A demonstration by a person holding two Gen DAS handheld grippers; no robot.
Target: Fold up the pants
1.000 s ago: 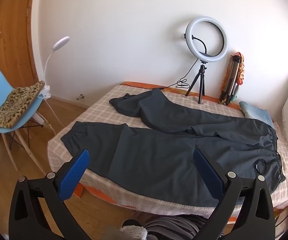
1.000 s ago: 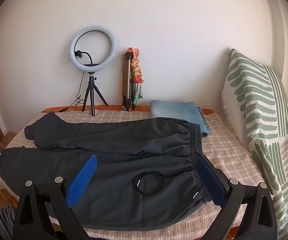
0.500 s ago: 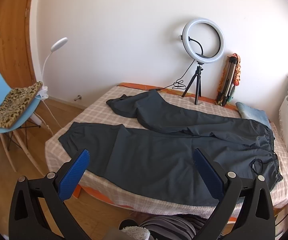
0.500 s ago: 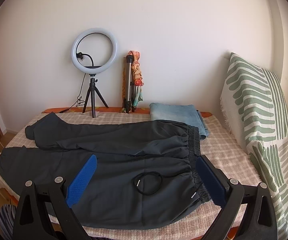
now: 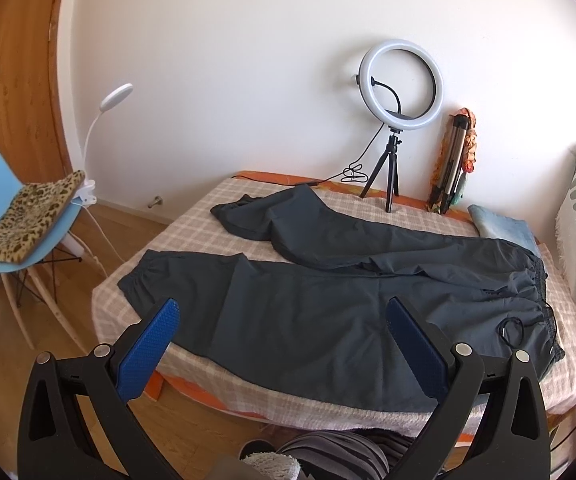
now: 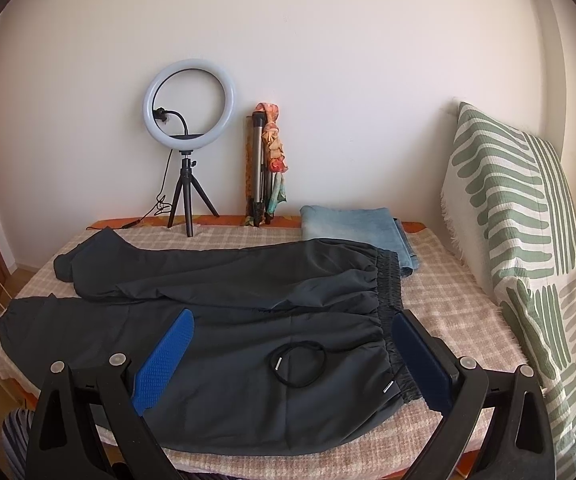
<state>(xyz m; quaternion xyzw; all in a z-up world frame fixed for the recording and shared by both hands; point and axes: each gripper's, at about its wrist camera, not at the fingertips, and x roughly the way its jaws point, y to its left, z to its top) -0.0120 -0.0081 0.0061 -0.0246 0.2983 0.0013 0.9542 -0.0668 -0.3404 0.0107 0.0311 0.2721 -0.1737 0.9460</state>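
Dark grey pants [image 5: 327, 300] lie spread flat on the checked bed cover [image 5: 208, 216], legs pointing left, elastic waistband [image 6: 387, 280] at the right. A black drawstring loop [image 6: 299, 364] rests on the fabric near the waistband. My left gripper [image 5: 284, 312] hovers open above the near leg, blue pads wide apart, touching nothing. My right gripper [image 6: 291, 320] is open too, held above the waist end of the pants [image 6: 228, 304], with nothing between its fingers.
A ring light on a small tripod [image 5: 399, 92] and a folded tripod [image 5: 451, 160] stand at the wall. Folded blue jeans [image 6: 351, 224] lie behind the waistband. A green-striped pillow [image 6: 519, 220] leans at the right. A blue chair [image 5: 8, 216] stands left on the wood floor.
Both views have drawn back and risen slightly, so the bed and pants look a little smaller and lower. The pants have not moved and both grippers stay open.
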